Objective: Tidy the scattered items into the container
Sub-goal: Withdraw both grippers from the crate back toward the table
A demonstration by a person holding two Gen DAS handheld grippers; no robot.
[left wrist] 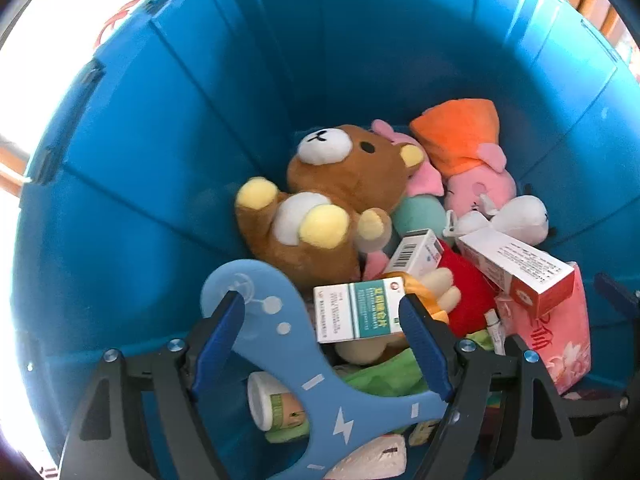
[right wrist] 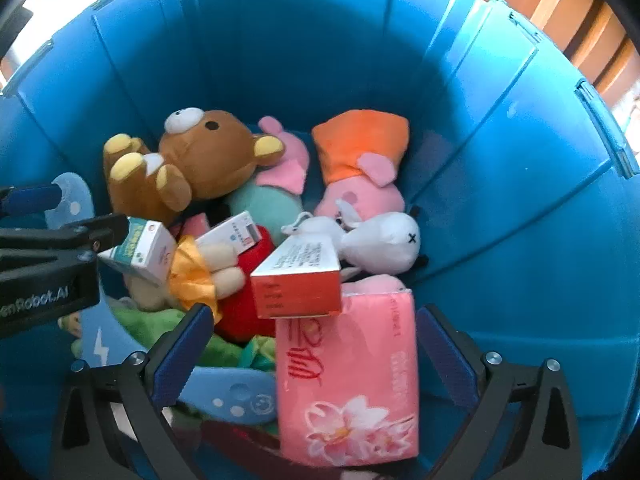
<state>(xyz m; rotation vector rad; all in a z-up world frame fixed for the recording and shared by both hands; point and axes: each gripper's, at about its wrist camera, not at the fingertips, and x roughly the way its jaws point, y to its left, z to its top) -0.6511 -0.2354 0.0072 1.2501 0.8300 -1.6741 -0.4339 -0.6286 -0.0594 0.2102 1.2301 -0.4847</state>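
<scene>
Both grippers reach into the blue container [left wrist: 180,140], which also fills the right wrist view [right wrist: 500,200]. My left gripper [left wrist: 324,336] is open, its fingers either side of a light-blue flat toy [left wrist: 280,340] that lies loose between them. It also shows in the right wrist view [right wrist: 60,216]. My right gripper [right wrist: 316,348] is open above a pink tissue pack [right wrist: 348,380]. The pile holds a brown bear plush [left wrist: 328,184], a pink pig plush [right wrist: 360,184], a white plush [right wrist: 380,244], a red-and-white box [right wrist: 300,280] and a green-and-white box [left wrist: 356,308].
The container's ribbed blue walls [right wrist: 280,60] rise on all sides around the pile. A wooden surface [right wrist: 560,8] shows beyond the rim at the upper right. A green cloth [right wrist: 152,320] and a small cup [left wrist: 272,400] lie low in the pile.
</scene>
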